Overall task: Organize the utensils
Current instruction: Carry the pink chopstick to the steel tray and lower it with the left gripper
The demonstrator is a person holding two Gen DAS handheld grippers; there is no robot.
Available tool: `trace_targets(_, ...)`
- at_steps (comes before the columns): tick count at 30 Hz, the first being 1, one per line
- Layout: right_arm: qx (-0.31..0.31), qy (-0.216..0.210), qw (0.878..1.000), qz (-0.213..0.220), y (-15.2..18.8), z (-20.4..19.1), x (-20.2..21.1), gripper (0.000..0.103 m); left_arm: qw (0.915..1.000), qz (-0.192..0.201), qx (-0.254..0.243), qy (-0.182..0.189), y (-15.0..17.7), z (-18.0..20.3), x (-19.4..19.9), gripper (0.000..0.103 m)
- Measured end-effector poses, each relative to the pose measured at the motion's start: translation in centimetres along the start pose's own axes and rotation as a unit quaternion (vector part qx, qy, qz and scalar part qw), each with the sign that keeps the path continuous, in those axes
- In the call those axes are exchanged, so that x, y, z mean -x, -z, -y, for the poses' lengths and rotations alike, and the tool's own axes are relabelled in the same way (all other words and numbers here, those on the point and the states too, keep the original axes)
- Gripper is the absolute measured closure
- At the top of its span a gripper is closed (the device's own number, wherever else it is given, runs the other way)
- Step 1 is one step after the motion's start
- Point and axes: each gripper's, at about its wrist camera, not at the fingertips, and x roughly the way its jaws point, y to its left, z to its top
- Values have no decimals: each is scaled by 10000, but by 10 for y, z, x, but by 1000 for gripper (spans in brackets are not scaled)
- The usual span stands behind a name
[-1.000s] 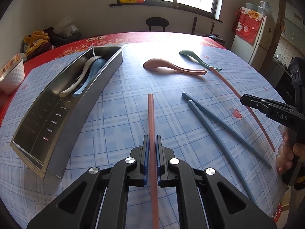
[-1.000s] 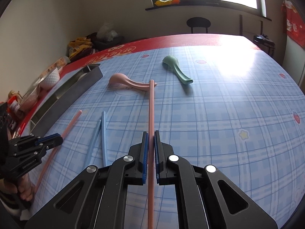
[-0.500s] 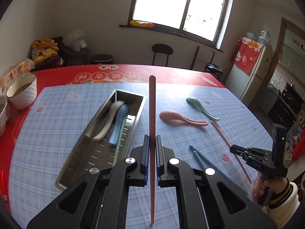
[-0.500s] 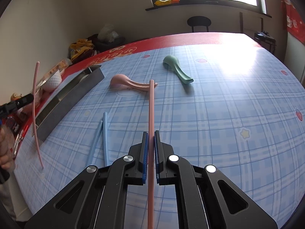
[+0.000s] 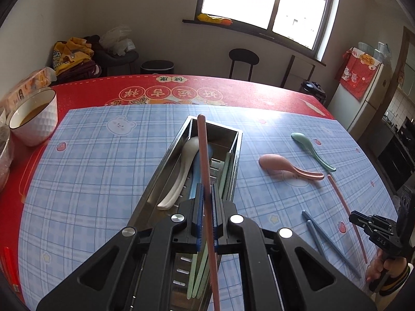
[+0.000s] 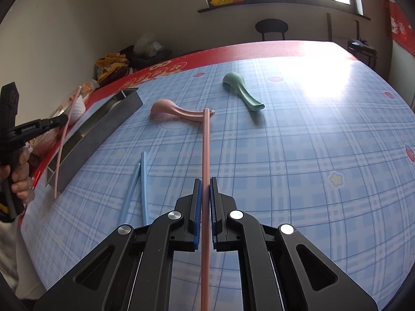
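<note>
Pink chopsticks, one (image 5: 205, 181) clamped in the left gripper (image 5: 206, 217), one (image 6: 206, 155) in the right gripper (image 6: 205, 212) (light, stiff, slippery), look best pinched mid-shaft.

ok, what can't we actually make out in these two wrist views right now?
- Near end of the steel utensil tray: left wrist view, hidden behind the left gripper.
- Lower end of the pink chopstick it holds: same view, cut off by the bottom edge.
- Tray contents: right wrist view, hidden by the tray wall.
- Tail of the second pink chopstick in the right gripper: cut off by the bottom edge.
</note>
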Motion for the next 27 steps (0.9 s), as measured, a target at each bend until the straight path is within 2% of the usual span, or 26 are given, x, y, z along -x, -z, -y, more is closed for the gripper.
trace_targets(1, 1, -3, 10000, 1, 0, 0, 0, 97, 10000, -80, -3, -15, -1, -1, -6, 98)
trace_targets(2, -1, 0, 10000, 6, 0, 0, 0, 97, 9998, -179, -25, -25, -1, -1, -12, 103)
trace_targets(8, -54, -8, 10000, 56, 1, 1, 1, 97, 9978, -609, -227, -110, -8, -1, -42, 103)
trace_targets(14, -81, -42, 9999, 53, 1, 3, 1, 97, 9980, -573, -279, 3, -15, -3, -33, 103)
trace_targets(17, -63, -46, 10000, 45, 2, 2, 2, 97, 9964, -766, -359, 48, -12, -5, -28, 103)
trace_targets(19, -55, -51, 10000, 48, 2, 1, 2, 97, 9938, -1006, -453, 130, -7, -5, -29, 101)
trace_targets(23, -72, -59, 9999, 67, 2, 2, 2, 97, 9883, -1399, -607, 39, 4, -5, -33, 85)
trace_targets(27, -76, -58, 9999, 85, 2, 2, 3, 97, 9872, -1467, -610, -149, 9, -9, -38, 85)
